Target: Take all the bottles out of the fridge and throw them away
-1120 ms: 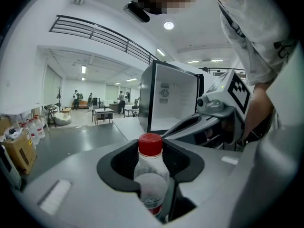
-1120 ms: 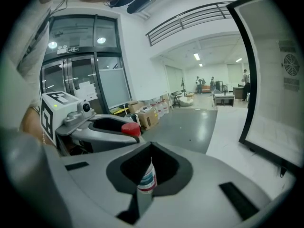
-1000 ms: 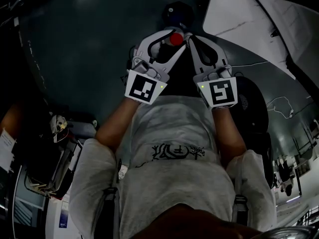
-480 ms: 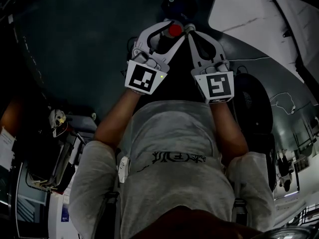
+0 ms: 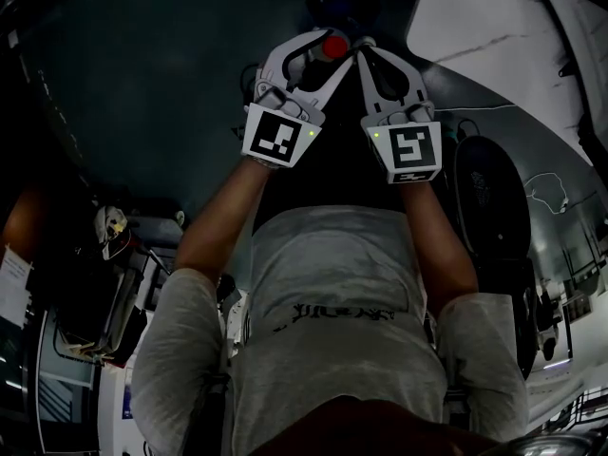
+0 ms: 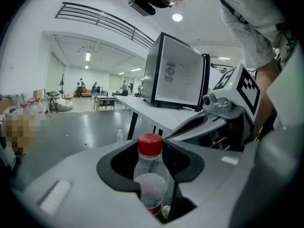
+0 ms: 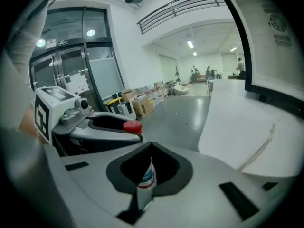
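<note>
Left gripper point(image 5: 321, 46): closed on a clear bottle point(image 6: 150, 175). In my left gripper view the jaws press on both of its sides.
Held bottle: stands upright between the left jaws, with its red cap point(image 6: 150, 145) above the tips and a red band low on the body. The wall is clear with a misted patch, and I cannot tell whether any liquid is inside.
Right gripper point(image 5: 370, 47): the jaws are almost together and pinch a flat labelled piece point(image 7: 146, 182).
Flat labelled piece: thin and pale, with a blue, white and red band. It sits upright in the slot between the right jaws. I cannot tell whether it is a squashed bottle.
Tools together: they are side by side with their tips close. The red cap is just to the left of the right gripper's tips.
Fridge point(image 6: 183, 75): on the white table point(image 6: 156, 115), ahead and to the right of the left gripper. I see only an outer white wall with a sticker, and the inside is hidden from me.
Floor bottle point(image 6: 119, 136): small and upright on the grey floor beyond the left tips, well apart from them.
Cardboard boxes point(image 7: 142, 106): along the wall, far ahead and to the left of the right gripper. I cannot make out what is in them.
</note>
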{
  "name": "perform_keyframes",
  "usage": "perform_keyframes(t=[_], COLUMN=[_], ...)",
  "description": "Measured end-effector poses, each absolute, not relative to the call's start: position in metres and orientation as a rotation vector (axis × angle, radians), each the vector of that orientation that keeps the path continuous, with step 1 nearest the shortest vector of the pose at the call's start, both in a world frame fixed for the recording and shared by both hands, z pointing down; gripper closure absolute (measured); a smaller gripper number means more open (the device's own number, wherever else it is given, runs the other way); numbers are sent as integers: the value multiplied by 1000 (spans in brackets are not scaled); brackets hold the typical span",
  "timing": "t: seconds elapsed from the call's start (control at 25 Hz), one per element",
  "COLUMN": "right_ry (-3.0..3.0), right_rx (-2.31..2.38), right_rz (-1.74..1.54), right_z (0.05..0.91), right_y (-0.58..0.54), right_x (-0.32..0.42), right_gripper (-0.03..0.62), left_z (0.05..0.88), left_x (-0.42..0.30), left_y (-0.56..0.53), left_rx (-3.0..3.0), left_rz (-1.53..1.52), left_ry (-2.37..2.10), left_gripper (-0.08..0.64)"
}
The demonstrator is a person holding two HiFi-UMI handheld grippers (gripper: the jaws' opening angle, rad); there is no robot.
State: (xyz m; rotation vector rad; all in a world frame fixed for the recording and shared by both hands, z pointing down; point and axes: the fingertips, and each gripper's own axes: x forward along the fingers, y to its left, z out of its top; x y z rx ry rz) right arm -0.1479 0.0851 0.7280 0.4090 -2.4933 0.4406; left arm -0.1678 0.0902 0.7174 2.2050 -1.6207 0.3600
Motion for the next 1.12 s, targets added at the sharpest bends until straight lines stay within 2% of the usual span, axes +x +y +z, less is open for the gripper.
perform_keyframes(t=[1.12], right_ry=[-2453], right_rx=[486], right_rz=[493], right_z=[823], right_y=[70], right_x=[-140], right_gripper=[583], left_z=[816], left_x=[-163], left_y=[68], left_rx=[2169], left_rz=[306], left_ry=[-1656], left_gripper=[400])
